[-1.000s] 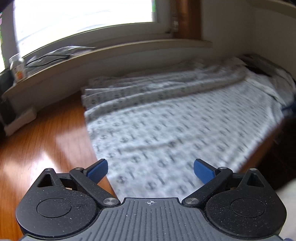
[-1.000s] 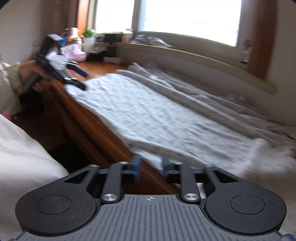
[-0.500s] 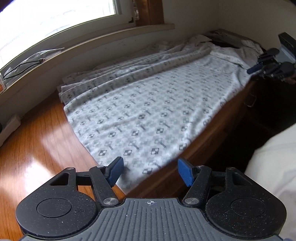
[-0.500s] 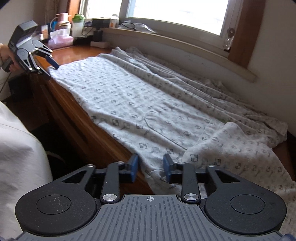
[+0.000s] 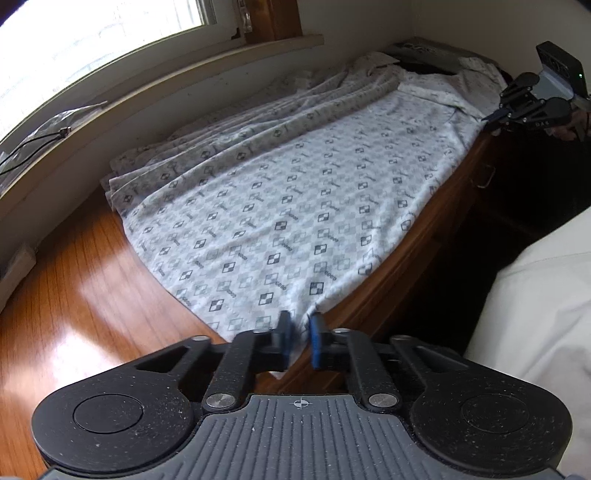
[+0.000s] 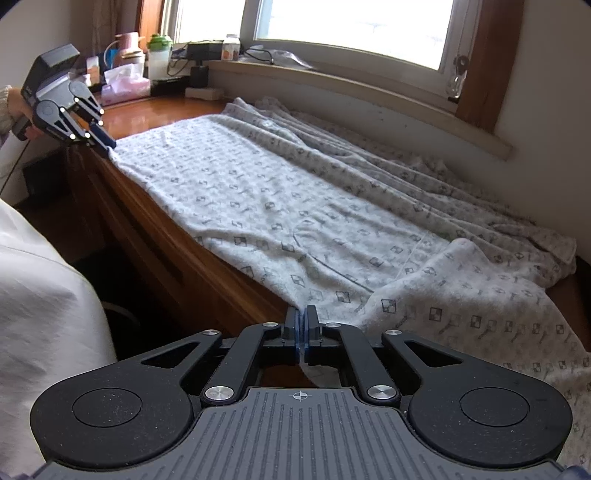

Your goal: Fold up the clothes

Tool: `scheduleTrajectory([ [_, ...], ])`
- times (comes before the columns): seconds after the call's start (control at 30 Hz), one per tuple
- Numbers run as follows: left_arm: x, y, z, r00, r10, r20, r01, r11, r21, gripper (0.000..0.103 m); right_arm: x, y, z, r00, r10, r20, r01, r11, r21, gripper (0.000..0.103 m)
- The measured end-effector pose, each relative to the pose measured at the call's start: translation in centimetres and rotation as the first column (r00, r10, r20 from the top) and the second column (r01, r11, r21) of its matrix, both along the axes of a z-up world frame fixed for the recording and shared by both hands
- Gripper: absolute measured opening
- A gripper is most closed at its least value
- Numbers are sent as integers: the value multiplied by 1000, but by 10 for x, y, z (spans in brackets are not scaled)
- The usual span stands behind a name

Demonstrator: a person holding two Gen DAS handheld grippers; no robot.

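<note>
The garment (image 6: pixel 280 206) hid most of the bench (image 6: pixel 177 258); sill clutter (image 6: pixel 155 62) was too small to tell.

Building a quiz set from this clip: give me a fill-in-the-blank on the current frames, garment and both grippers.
1. The patterned garment lies spread on a ____ desk.
2. The left gripper is shut on the garment's near ____.
3. The right gripper pinches the same edge, so its jaws are ____.
4. Behind the garment, light comes in through a ____.

Missing words: wooden; edge; shut; window
</note>
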State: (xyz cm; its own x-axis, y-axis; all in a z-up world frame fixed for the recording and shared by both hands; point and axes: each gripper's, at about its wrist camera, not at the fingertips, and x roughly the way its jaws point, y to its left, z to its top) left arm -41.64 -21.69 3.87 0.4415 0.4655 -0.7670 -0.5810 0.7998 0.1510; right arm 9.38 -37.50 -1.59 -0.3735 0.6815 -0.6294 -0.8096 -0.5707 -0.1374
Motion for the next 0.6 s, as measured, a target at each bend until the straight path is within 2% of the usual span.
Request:
scheduleTrajectory([
  [0.17,-3,-3,1,999,-47,-16,46,999,-21,2,-1,-2,2,999,36,13,-36,999,-6,2],
  [0.3,-9,0,5,999,-40,-8,40,999,-12,2,4,-3,9,998,67,11,-66,998,-9,2],
  [0.47,-10,15,20,999,-3,41,2,999,33,2,10,8,30,998,55,24,-56,996,67,2],
  [0.6,-4,34,41,996,24,81,-31,996,89,2,5,35,46,995,40,91,-51,990,129,2],
])
